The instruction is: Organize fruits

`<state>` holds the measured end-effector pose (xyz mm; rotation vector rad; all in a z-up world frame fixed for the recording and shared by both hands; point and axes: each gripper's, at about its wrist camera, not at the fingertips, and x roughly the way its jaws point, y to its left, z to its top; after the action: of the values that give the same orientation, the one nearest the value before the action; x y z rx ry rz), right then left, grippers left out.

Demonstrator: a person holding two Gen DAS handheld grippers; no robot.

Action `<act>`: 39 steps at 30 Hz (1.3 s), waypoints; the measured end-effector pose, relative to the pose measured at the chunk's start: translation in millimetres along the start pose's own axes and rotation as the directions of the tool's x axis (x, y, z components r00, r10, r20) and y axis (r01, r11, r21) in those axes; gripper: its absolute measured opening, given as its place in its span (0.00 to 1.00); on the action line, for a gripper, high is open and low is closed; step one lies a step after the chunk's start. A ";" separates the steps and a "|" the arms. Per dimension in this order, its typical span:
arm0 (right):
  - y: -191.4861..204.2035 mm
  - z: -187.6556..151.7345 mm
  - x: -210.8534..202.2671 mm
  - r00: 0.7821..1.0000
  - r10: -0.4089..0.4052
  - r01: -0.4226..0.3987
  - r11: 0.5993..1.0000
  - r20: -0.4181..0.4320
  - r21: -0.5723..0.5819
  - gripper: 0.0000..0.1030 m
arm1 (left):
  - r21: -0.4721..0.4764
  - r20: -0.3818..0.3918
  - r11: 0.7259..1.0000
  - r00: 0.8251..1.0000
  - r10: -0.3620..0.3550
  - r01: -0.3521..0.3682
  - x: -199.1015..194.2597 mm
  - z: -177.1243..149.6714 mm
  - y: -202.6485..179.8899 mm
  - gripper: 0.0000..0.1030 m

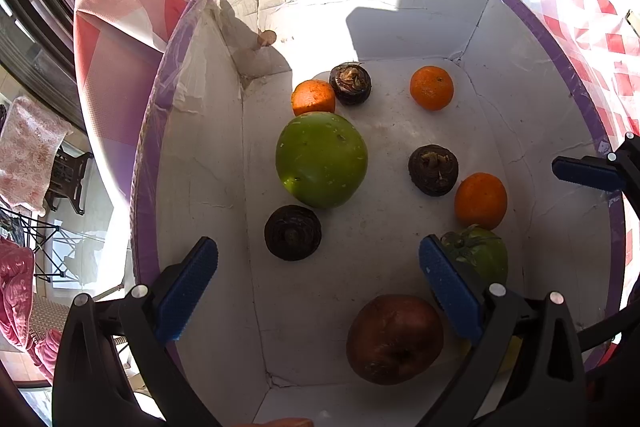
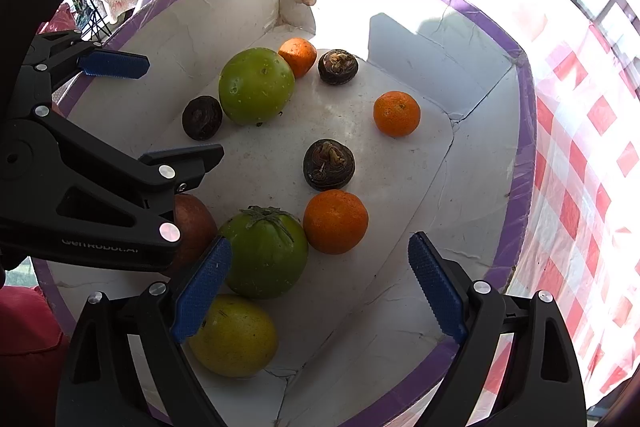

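Three oranges lie among the fruit in the white box with the purple rim, which sits on the red-checked tabletop. I have both hand-held grippers hanging over it with nothing between their blue pads. My left hand-held gripper is spread wide above a dark round fruit and the brown apple. My right hand-held gripper is spread too, one pad in front of the green tomato, which touches the nearest orange. A yellow-green fruit lies just beside the tomato, and the large green fruit lies touching another orange.
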<state>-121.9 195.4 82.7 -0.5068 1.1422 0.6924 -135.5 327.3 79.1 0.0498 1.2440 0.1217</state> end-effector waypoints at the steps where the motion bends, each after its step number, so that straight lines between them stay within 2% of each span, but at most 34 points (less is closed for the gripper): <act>1: 0.2 0.0 0.1 1.000 -0.001 0.001 1.000 0.000 -0.001 0.84 | 0.000 0.000 1.000 1.000 0.000 0.000 0.1 0.0 0.2 0.98; 36: -3.2 4.6 2.0 1.000 -0.014 0.014 1.000 0.020 0.017 0.84 | 0.018 -0.016 1.000 1.000 0.002 -0.001 3.6 4.0 -1.9 0.98; 39: -2.7 5.6 1.2 1.000 -0.014 0.013 1.000 0.025 0.025 0.84 | 0.015 0.033 0.999 0.999 0.041 -0.041 -3.6 4.1 -0.4 0.98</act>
<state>-116.0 197.6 83.5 -0.4835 1.1211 0.6705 -132.8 326.6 83.8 0.0905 1.2116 0.1462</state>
